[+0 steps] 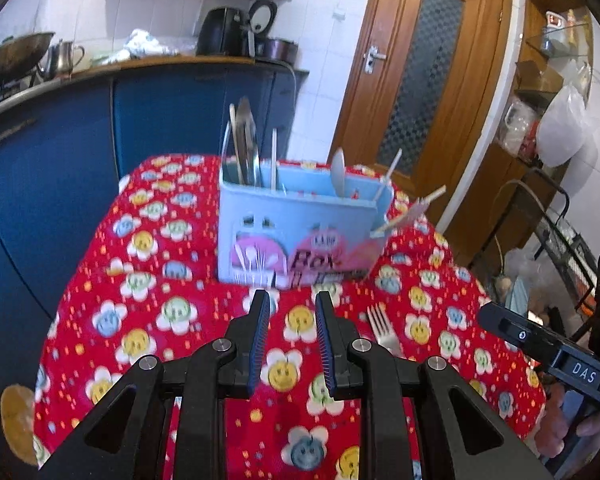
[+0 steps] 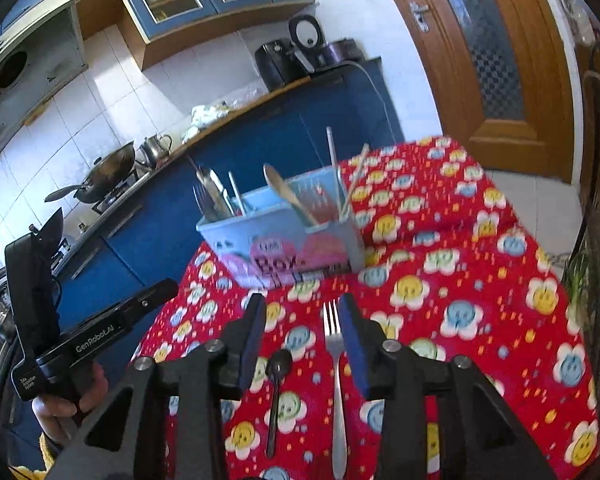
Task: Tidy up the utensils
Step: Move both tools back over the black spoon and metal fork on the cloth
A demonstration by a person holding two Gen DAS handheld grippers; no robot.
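On the red flower-patterned surface point(image 2: 460, 280), a slim silver metal fork point(image 2: 337, 380) is framed by the part-open, empty right tongs point(image 2: 304, 316). Judged stiff, light and slippery, it is best pinched mid-handle. The left tongs point(image 1: 292, 312) are narrowly parted, holding nothing.
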